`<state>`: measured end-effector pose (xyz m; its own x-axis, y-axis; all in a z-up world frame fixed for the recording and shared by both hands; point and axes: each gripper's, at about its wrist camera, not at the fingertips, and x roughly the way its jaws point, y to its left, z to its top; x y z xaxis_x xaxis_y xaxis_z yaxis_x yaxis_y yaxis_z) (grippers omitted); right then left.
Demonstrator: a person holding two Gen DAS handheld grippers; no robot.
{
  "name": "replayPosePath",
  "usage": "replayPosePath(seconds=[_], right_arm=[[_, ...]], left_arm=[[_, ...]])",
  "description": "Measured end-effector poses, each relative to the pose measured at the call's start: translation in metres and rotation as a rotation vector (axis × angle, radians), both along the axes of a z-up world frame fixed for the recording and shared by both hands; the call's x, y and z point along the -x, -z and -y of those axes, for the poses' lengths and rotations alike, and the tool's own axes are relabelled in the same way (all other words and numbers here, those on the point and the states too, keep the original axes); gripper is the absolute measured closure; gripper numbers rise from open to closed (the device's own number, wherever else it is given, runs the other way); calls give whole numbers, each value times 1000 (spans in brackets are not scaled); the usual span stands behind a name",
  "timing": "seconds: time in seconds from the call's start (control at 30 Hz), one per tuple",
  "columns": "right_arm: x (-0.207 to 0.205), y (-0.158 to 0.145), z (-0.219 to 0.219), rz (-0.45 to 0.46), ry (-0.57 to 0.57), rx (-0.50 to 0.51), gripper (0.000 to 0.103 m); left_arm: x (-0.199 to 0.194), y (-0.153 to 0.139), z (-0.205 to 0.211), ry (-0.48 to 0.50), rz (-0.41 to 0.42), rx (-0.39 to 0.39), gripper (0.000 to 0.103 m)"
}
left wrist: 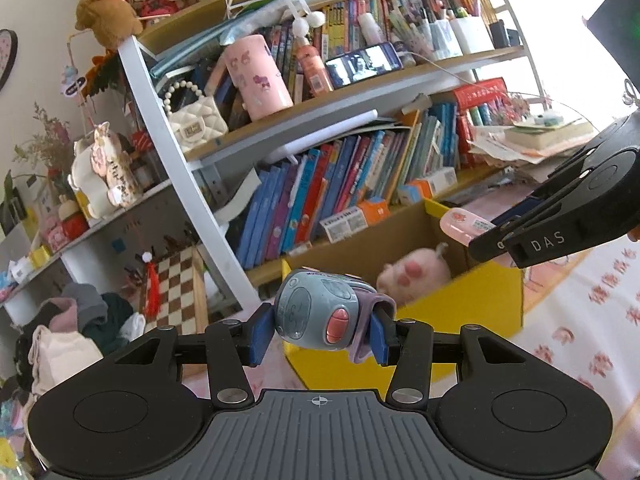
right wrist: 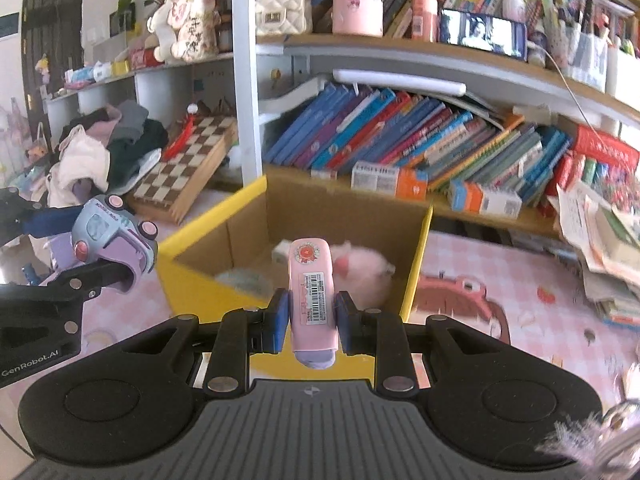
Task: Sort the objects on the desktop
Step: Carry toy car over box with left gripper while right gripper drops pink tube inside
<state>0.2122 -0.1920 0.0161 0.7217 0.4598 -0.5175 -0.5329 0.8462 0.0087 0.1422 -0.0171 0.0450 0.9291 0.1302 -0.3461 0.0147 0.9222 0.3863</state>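
My left gripper [left wrist: 318, 334] is shut on a blue and purple toy car [left wrist: 316, 310], held in the air just in front of the yellow cardboard box [left wrist: 472, 304]. The same toy car [right wrist: 114, 236] shows at the left of the right wrist view, in the left gripper [right wrist: 100, 276]. My right gripper [right wrist: 312, 322] is shut on a pink oblong case [right wrist: 312, 292] with a barcode label, held upright over the near edge of the yellow box [right wrist: 192, 280]. That pink case [left wrist: 464, 224] and the right gripper [left wrist: 500, 244] hang over the box's far right corner. A pink plush toy [left wrist: 416, 276] [right wrist: 360, 268] lies inside.
Shelves packed with leaning books [right wrist: 400, 140] stand behind the box. A chessboard [right wrist: 188, 164] leans at the left beside a heap of clothes [right wrist: 104, 148]. A stack of papers and books [right wrist: 600, 240] sits at the right on the pink patterned tablecloth [right wrist: 520, 312].
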Motion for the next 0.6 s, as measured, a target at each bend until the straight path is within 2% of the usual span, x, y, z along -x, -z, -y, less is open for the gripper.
replayPosePath(seconds=[0.3, 0.6], right_arm=[[-64, -6, -20, -1, -73, 41, 80], [-131, -1, -56, -54, -179, 93, 80]], left_arm=[[-49, -3, 7, 4, -22, 5, 56], [-103, 13, 4, 2, -183, 130, 56]])
